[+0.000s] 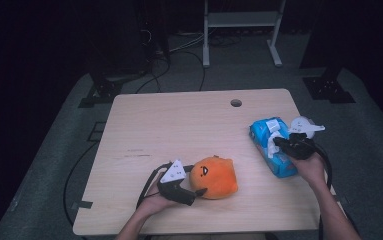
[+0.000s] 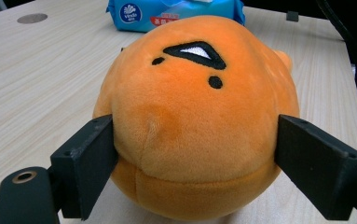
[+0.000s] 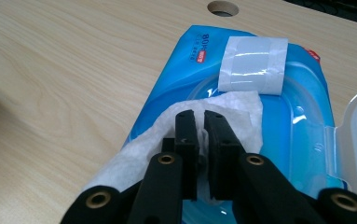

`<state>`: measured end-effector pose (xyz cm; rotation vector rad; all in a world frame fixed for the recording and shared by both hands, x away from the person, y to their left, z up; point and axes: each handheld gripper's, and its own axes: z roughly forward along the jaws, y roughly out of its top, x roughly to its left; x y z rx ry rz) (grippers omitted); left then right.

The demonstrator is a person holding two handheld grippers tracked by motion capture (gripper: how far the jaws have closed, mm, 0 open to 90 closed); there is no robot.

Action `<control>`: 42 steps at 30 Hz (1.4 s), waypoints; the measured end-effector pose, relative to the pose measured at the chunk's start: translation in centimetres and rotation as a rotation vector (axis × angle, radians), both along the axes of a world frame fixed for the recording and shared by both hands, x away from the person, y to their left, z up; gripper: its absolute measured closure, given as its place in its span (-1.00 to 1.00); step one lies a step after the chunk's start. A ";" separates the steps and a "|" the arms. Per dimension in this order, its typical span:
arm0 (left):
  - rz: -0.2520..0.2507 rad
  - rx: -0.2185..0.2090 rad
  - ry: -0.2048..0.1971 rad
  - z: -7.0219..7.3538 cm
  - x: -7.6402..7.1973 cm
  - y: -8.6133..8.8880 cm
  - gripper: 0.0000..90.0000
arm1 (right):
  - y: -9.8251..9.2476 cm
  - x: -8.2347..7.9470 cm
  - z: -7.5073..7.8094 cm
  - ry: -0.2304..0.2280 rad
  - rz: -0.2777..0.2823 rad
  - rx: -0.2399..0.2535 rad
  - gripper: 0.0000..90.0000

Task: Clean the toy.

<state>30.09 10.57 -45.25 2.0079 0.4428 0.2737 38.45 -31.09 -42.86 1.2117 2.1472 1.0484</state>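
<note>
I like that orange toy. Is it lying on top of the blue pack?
No, the orange toy sits on the table, apart from the blue pack.

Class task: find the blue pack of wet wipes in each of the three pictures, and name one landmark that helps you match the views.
High view: the blue pack of wet wipes lies at the table's right edge, under the right gripper.
Left gripper view: top centre, behind the orange plush toy.
Right gripper view: centre, a wipe pinched by the jaws.
Shared landmark: the round hole in the tabletop.
</note>
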 end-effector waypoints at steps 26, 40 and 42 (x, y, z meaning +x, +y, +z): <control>0.004 -0.007 -0.010 -0.3 -0.1 -0.1 -0.71 | -1.0 -4.1 3.2 -0.072 0.079 0.095 0.93; 0.003 -0.012 -0.010 -0.4 0.0 0.0 -0.72 | 0.1 -5.9 5.9 -0.134 0.160 0.155 0.94; 0.004 -0.013 -0.010 -0.4 -0.1 0.0 -0.72 | 1.0 -6.8 6.9 -0.163 0.209 0.170 0.94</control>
